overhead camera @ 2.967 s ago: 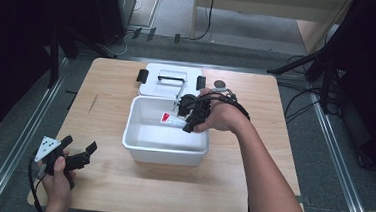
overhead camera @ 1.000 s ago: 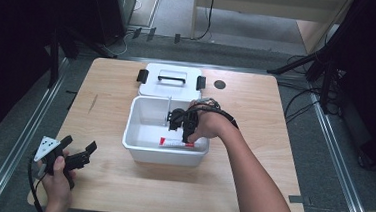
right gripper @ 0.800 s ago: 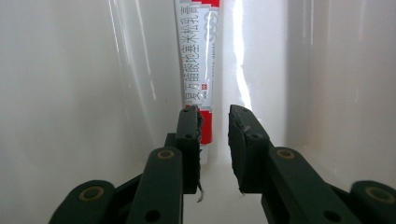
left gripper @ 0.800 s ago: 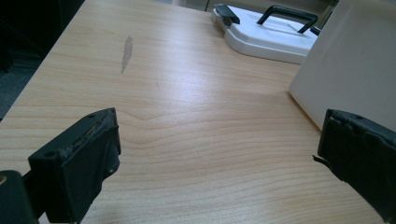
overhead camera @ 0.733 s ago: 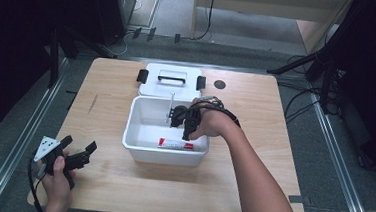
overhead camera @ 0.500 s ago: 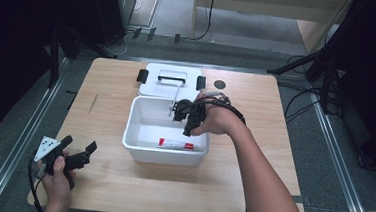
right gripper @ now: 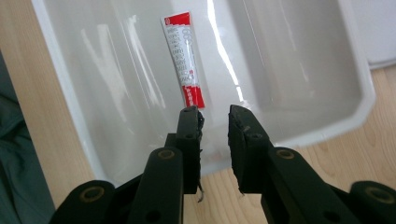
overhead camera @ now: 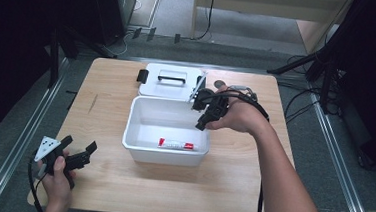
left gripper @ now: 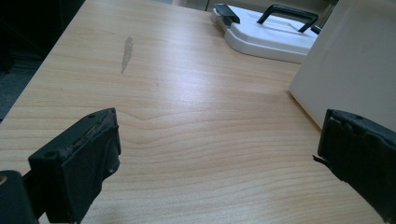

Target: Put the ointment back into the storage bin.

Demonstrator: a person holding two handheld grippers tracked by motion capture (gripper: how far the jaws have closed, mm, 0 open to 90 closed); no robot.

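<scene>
Over at the table's (overhead camera: 120, 191) near left corner, the left gripper (overhead camera: 78, 157) rests in a person's hand, low over the wood. Its jaws stand wide apart with nothing between them. The left gripper view shows bare tabletop (left gripper: 187, 121) between the two black pads (left gripper: 88, 154) and the white wall of the box (left gripper: 355, 70) ahead and to one side.

Moving toward the middle, the open white box (overhead camera: 140, 113) sits on the table, nearer the far edge than the near one. Behind it, touching or just beside its far wall, the white lid (overhead camera: 170, 87) lies flat close to the far edge, black handle (overhead camera: 169, 76) up and a black clasp (overhead camera: 142, 76) at its left end.

Inside the box a red and white tube (overhead camera: 176, 145) lies flat on the floor, along the near wall, a little right of centre. In the right gripper view the tube (right gripper: 183, 60) lies free on the glossy white bottom, nothing touching it.

Further right, the right gripper (overhead camera: 202, 121) hangs above the box's right rim, held in a hand that reaches in from the near right edge. Its jaws (right gripper: 215, 122) are nearly together, only a narrow gap left, and have just been parting a touch; nothing is between them.
</scene>
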